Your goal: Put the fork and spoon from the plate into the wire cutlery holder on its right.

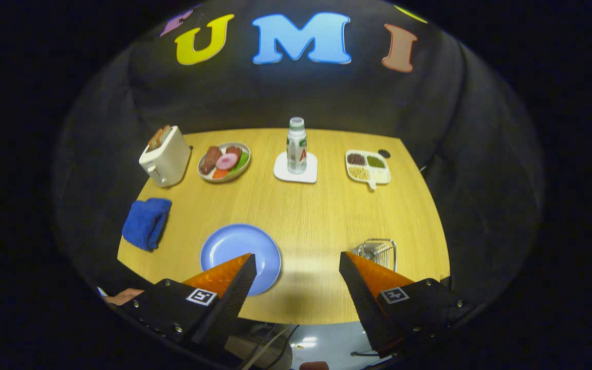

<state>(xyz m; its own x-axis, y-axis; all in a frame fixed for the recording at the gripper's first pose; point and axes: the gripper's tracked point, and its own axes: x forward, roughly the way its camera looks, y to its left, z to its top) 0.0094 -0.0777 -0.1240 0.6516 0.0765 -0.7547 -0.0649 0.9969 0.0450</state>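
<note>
Left to right across the wooden table [306,216]: a cream toaster [165,156] with bread in its slots at the far left, a folded blue cloth [146,222] nearer. A plate of food [224,161] sits beyond the blue plate [239,249], whose surface reads bare; its near edge is covered by the left finger. A bottle [296,145] stands upright on a white coaster [296,168] at centre back. A divided tray [368,166] of grains lies far right.

Gripper [297,262] held above the table's near edge, fingers spread wide, nothing between them. The wire cutlery holder [376,252] sits right of the blue plate, partly hidden behind the right finger; its contents are hard to make out. A bit of a hand [121,296] shows beside the left finger.
</note>
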